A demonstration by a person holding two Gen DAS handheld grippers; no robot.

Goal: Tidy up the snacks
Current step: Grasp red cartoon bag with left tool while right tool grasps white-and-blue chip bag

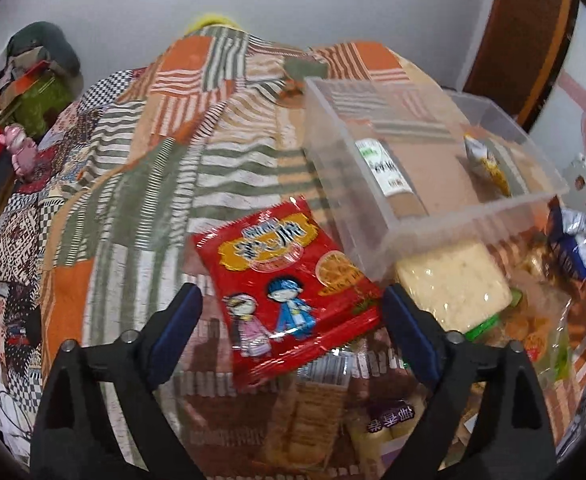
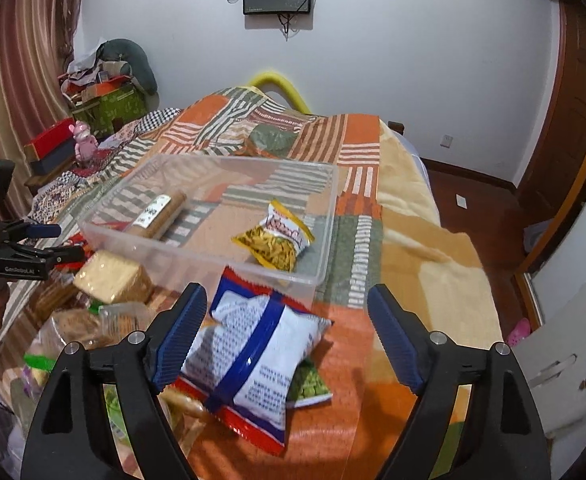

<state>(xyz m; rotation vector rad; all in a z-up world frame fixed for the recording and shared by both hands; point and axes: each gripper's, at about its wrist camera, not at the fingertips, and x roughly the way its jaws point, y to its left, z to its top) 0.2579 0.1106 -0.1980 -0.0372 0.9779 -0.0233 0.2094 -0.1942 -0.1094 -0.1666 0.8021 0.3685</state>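
Note:
A clear plastic bin (image 2: 325, 240) stands on the quilted bed and holds a brown biscuit roll (image 2: 161, 212) and a yellow snack bag (image 2: 281, 240). It also shows in the left wrist view (image 1: 473, 216). My left gripper (image 1: 291, 300) is open, its jaws either side of a red cartoon snack packet (image 1: 289, 296) that lies on a snack pile. My right gripper (image 2: 287, 304) is open over a white and blue snack bag (image 2: 253, 356) in front of the bin. A green packet (image 2: 309, 384) lies under that bag.
A pale cracker pack (image 2: 113, 276) and several clear-wrapped biscuit packs (image 2: 77, 320) lie left of the bin. The left gripper shows at the left edge (image 2: 33, 248). Boxes and a pink toy (image 2: 83, 144) sit by the curtain. The bed edge and wooden floor (image 2: 473, 208) are to the right.

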